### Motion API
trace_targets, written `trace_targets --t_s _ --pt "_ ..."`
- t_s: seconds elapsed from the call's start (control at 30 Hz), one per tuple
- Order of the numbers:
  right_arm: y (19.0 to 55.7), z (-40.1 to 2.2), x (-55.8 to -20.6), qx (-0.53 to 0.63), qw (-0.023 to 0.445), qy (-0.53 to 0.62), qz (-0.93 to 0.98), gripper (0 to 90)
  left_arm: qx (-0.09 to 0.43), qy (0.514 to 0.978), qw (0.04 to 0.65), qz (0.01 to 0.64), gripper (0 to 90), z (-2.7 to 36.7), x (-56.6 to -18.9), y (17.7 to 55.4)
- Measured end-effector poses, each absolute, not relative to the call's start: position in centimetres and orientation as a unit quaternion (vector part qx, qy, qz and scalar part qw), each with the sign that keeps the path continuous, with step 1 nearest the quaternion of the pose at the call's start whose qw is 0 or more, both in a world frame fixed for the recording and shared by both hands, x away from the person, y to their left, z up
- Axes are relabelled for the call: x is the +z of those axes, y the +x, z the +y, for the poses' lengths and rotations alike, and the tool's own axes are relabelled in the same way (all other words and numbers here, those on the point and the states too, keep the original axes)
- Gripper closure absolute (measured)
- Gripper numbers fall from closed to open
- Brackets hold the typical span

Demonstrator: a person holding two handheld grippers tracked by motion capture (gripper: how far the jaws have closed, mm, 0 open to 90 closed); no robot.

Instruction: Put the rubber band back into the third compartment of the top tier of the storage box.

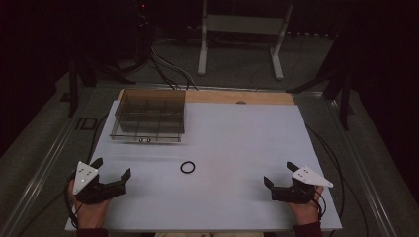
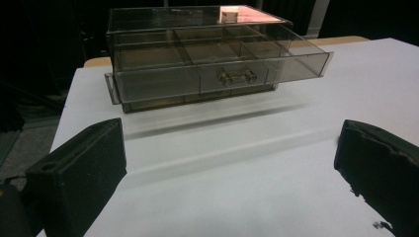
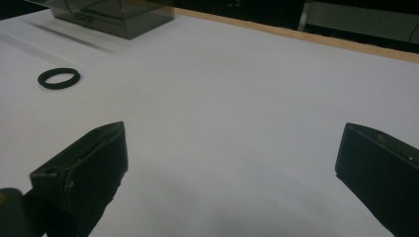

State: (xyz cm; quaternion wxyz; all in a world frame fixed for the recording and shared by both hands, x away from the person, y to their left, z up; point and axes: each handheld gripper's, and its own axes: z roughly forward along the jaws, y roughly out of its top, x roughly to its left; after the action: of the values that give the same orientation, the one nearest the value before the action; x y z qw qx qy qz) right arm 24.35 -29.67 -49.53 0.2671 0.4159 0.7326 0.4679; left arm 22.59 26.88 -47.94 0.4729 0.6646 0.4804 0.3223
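A: Table [image 1: 237, 133] first, white-topped, with both tools low at its near edge. What stands ahead of the left gripper [image 1: 111, 168]?

B: A clear smoky drawer box [image 1: 149, 114], well beyond that gripper's tips and straight ahead in the left gripper view [image 2: 197, 59]. Its drawer is pulled out toward the gripper, showing divided compartments.

A: And the tongs themselves?

B: Left jaws spread wide, nothing between them. The right gripper [image 1: 278, 174] likewise, jaws wide apart over bare table.

A: The small piece?

B: A black ring [image 1: 187, 167] lies flat between the two grippers, apart from both, somewhat nearer the left one. In the right gripper view the ring [image 3: 59, 78] sits ahead and off to the left of its jaws.
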Motion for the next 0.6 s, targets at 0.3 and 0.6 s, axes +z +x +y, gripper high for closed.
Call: trace_targets --t_s 0.3,0.6 --pt "24.3 -29.3 -49.5 0.464 0.274 0.413 0.735 0.2 0.326 0.666 0.466 0.482 0.4 27.0 -47.9 22.6" --pt "24.3 -29.3 -49.6 0.462 0.279 0.417 0.732 0.2 0.34 0.671 0.457 0.474 0.4 26.3 -46.9 22.8"
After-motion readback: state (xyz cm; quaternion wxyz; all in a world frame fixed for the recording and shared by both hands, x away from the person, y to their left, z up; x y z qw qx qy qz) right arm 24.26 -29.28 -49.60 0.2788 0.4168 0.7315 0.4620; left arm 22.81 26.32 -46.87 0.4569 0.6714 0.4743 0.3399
